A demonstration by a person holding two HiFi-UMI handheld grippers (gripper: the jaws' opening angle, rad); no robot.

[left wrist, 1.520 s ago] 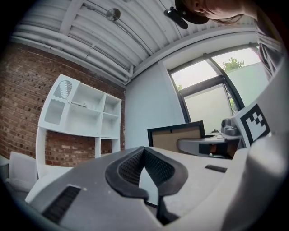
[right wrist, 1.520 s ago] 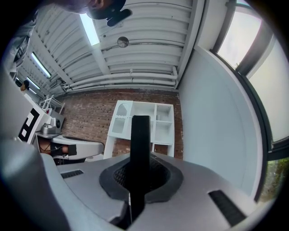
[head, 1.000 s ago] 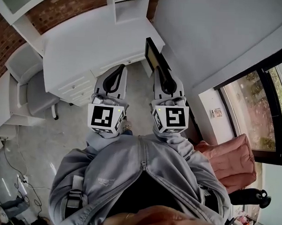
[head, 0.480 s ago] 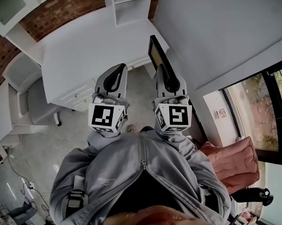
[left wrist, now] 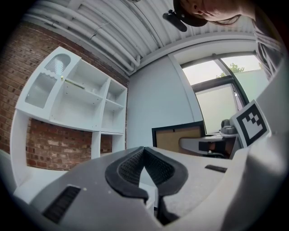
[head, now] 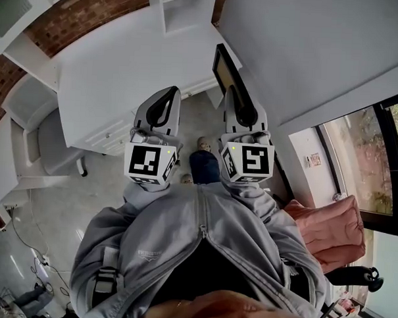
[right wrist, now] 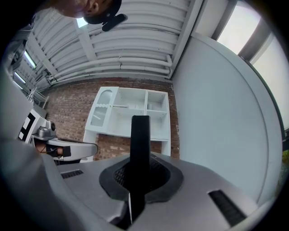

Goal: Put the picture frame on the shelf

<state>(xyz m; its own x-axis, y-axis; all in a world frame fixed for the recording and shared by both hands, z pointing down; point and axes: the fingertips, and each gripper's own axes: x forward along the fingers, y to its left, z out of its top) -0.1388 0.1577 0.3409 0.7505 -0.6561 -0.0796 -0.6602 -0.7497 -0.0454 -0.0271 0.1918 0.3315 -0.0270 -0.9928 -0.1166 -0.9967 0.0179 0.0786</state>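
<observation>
Black rectangular picture frame [right wrist: 140,131] seen edge-on, its face and lower end hidden.
Right gripper [right wrist: 139,168] jaws pinch the frame narrowly between them; left gripper [left wrist: 144,150] jaws meet, empty.

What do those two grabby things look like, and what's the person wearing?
Both are grey claws with black, bumpy pads. The left gripper and right gripper each carry a white cube with black square patterns on it. The person wears a grey zip-up jacket with long sleeves.
</observation>
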